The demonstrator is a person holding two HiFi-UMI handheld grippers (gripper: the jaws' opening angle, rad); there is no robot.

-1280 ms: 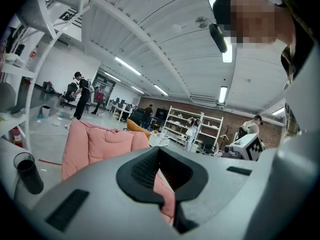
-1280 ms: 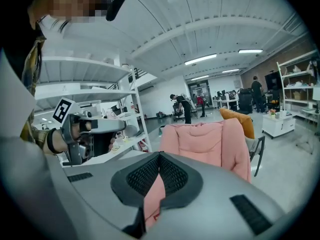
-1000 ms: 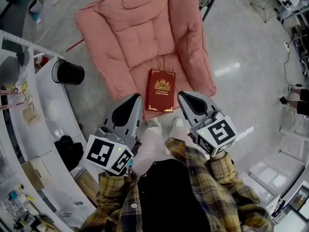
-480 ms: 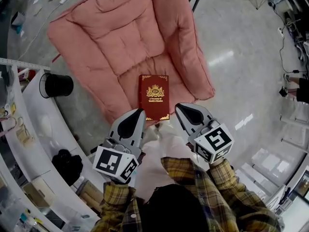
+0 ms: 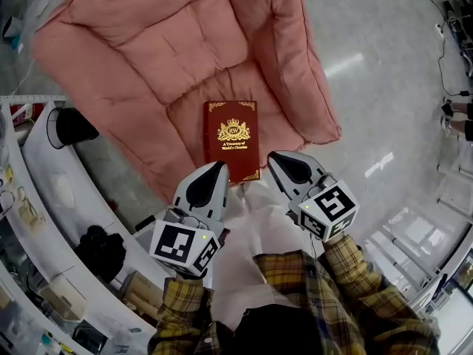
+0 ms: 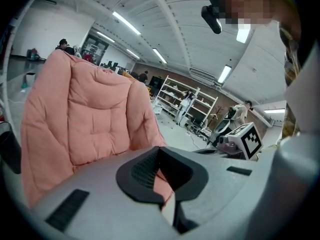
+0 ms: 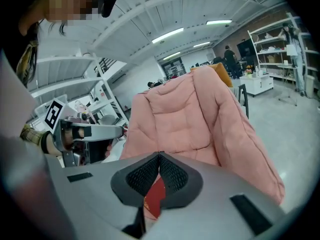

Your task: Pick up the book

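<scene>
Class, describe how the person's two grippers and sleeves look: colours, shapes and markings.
The left gripper and right gripper are pale grey, tapering shells, each with a black teardrop inset and ribbed black pads. Each carries a marker cube, white with black squares. The sleeves are yellow-and-dark plaid.

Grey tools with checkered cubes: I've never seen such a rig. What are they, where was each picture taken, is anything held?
A person holds a two-jaw gripper in each hand: left gripper and right gripper; the cubes belong to them. The top-down picture comes from a camera on the person's head; the other two from cameras riding on each gripper, looking along its jaws. A red book lies on a pink padded chair. Both grippers are shut and empty.
</scene>
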